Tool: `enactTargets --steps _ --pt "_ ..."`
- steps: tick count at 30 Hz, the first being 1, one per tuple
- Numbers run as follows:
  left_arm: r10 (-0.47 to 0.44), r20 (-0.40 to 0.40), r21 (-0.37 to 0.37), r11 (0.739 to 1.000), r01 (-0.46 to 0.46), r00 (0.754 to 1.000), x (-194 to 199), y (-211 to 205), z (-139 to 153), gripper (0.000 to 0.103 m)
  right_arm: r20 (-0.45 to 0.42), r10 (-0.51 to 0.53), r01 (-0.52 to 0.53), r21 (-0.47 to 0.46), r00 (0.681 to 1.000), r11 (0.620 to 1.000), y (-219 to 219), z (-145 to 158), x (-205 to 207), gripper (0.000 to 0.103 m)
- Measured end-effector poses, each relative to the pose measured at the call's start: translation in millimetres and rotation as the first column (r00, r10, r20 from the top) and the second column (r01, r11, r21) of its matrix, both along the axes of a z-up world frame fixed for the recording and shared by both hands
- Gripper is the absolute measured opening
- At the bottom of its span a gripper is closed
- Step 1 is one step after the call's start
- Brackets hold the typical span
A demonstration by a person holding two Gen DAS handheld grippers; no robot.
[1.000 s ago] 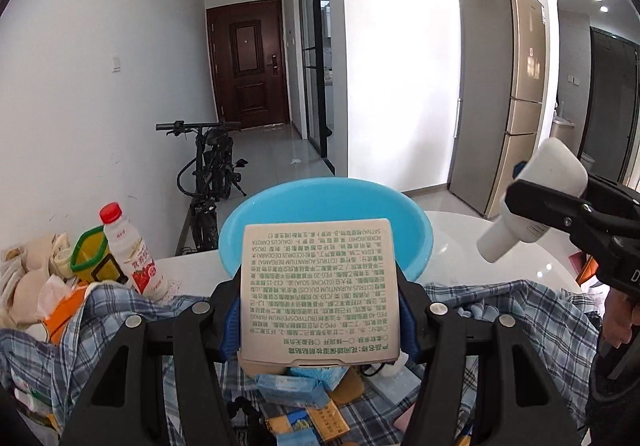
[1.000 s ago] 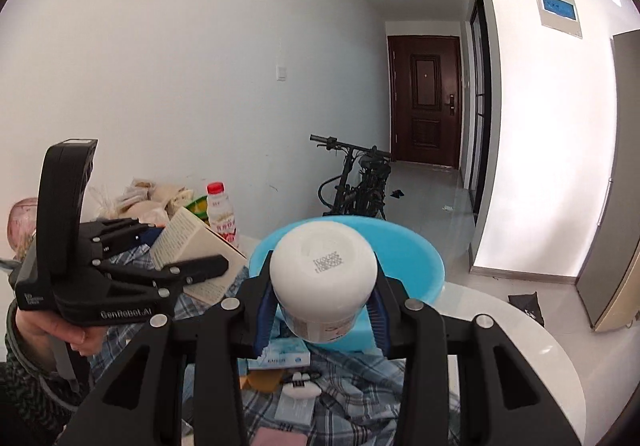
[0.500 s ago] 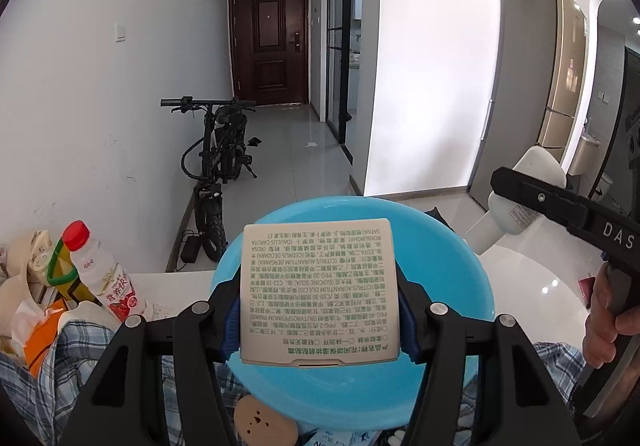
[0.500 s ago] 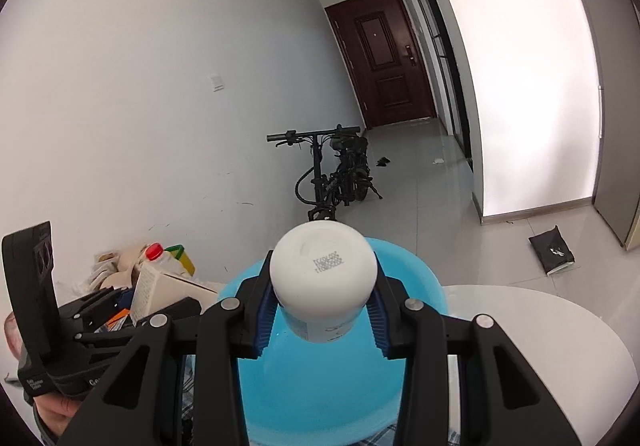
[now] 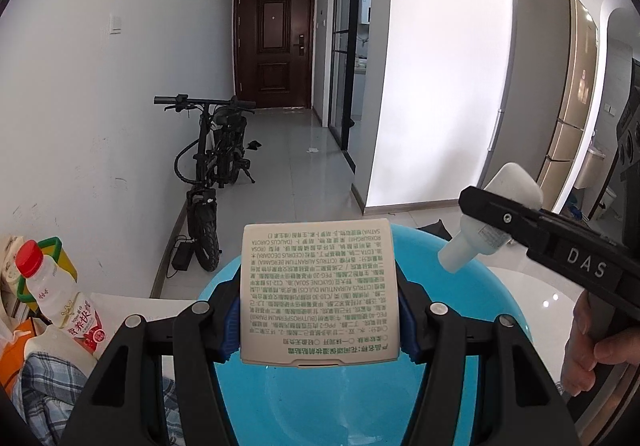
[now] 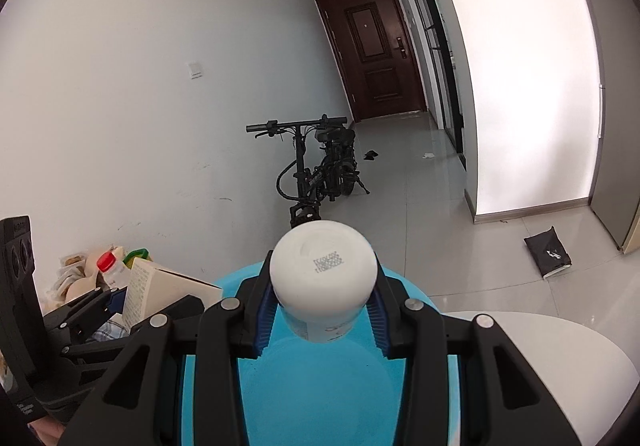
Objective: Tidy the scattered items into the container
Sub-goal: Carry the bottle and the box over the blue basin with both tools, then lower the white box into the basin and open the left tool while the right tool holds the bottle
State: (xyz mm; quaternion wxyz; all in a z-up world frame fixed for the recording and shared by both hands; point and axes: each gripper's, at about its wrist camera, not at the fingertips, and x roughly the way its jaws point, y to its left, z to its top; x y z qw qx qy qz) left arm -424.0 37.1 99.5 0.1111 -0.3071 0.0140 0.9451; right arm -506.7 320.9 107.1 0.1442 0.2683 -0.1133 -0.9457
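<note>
Box (image 5: 320, 292) pinched upright between left gripper (image 5: 318, 316) pads, over blue basin (image 5: 304, 406); white bottle (image 6: 324, 280) clamped in right gripper (image 6: 322, 316), base forward, above same basin; red-capped drink bottle (image 5: 60, 304) at left; bicycle (image 5: 212, 169) by wall, door (image 5: 274, 43) beyond

One blue basin (image 5: 496, 310), one printed box (image 5: 320, 286), one white bottle (image 6: 324, 282), one drink bottle (image 5: 60, 302), one bicycle (image 5: 216, 173).

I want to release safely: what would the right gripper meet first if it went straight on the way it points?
Probably the inside of the blue basin just below the right gripper and its white bottle; depth is uncertain.
</note>
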Motion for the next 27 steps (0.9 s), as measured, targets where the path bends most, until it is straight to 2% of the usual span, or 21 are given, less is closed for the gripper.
enactTargets --steps 3,7,12,14,18,21,23,27 --pt "0.0 0.013 -0.006 1.0 0.0 1.0 -6 -4 -11 0.063 0.018 0.017 -0.017 0.004 1.0 1.0 0 -2 -6 0.038" --pt "0.026 0.022 0.014 1.0 -0.027 0.999 -12 -7 -15 0.063 0.031 0.02 -0.022 0.064 0.999 0.998 -12 -7 -8 0.038" --pt "0.002 0.017 -0.001 1.0 -0.002 1.0 -11 -3 -17 0.063 0.051 0.049 -0.054 0.099 0.998 0.994 -28 -17 -12 0.038" --pt "0.001 0.04 -0.005 1.0 -0.001 0.999 -19 -4 -24 0.063 0.067 0.055 -0.063 0.122 0.996 0.991 -34 -23 -12 0.038" --pt "0.021 0.091 0.009 1.0 -0.022 0.996 -34 -14 -37 0.063 0.094 0.065 -0.075 0.101 0.993 0.992 -33 -28 -13 0.038" --pt "0.001 0.152 0.054 0.998 -0.009 0.988 -43 -20 -45 0.063 0.113 0.067 -0.077 0.086 0.991 0.993 -31 -30 -16 0.038" --pt "-0.003 0.162 0.062 0.998 -0.007 0.987 -47 -20 -46 0.063 0.126 0.072 -0.081 0.068 0.989 0.994 -28 -32 -18 0.038" --pt "-0.001 0.189 0.038 0.999 -0.006 0.982 -50 -16 -53 0.063 0.195 0.112 -0.108 -0.029 0.974 0.994 -20 -43 -29 0.038"
